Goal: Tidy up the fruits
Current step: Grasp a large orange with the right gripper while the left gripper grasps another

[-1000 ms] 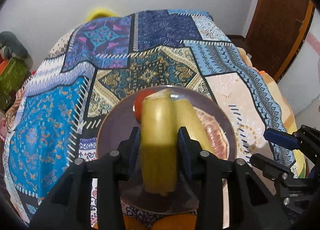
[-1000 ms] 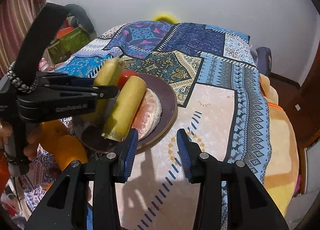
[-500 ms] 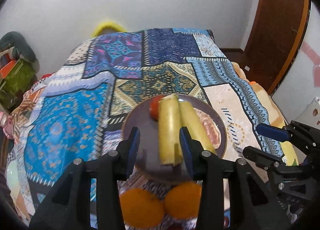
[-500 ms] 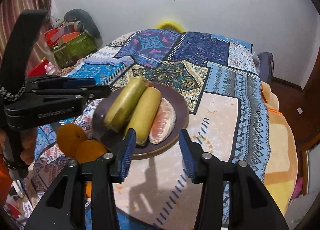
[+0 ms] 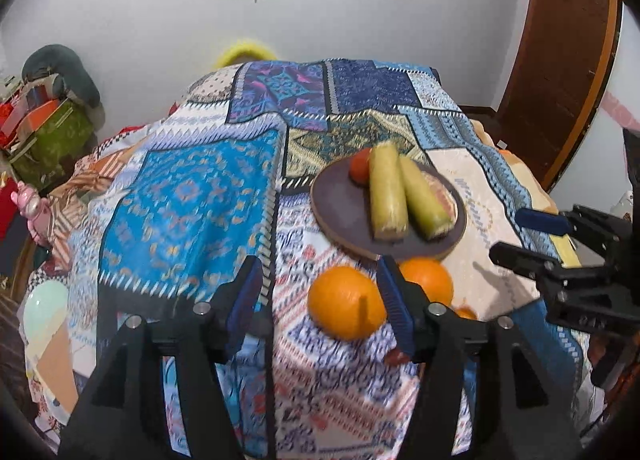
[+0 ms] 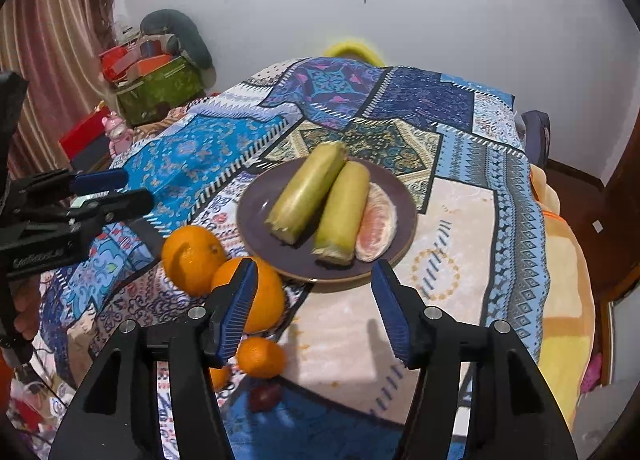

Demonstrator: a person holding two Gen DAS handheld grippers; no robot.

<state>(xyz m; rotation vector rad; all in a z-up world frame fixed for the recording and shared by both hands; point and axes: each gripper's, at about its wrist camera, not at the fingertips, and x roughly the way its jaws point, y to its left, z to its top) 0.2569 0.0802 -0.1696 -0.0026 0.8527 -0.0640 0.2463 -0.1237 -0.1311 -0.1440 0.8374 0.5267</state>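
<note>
A dark round plate [image 5: 340, 196] [image 6: 256, 216] on the patchwork cloth holds two yellow-green bananas [image 5: 387, 192] [image 6: 308, 192], a red tomato [image 5: 359, 170] behind them and a pink grapefruit wedge [image 6: 376, 228]. Two oranges [image 5: 346, 308] [image 6: 192, 258] lie on the cloth in front of the plate. A smaller orange [image 6: 260, 356] and a dark red fruit [image 6: 265, 396] lie nearer still. My left gripper [image 5: 322, 308] is open and empty, back from the plate. My right gripper [image 6: 312, 308] is open and empty, just short of the plate's near rim.
The patchwork cloth [image 5: 192, 200] covers a bed-like surface that drops off at the right edge [image 6: 568, 260]. Boxes and a green bag [image 6: 156, 84] stand at the far left by the wall. A wooden door [image 5: 560, 60] is at the right.
My left gripper let go of the banana it held, leaving it on the plate beside the other banana, and then pulled back and up. My right gripper also drew back a little.
</note>
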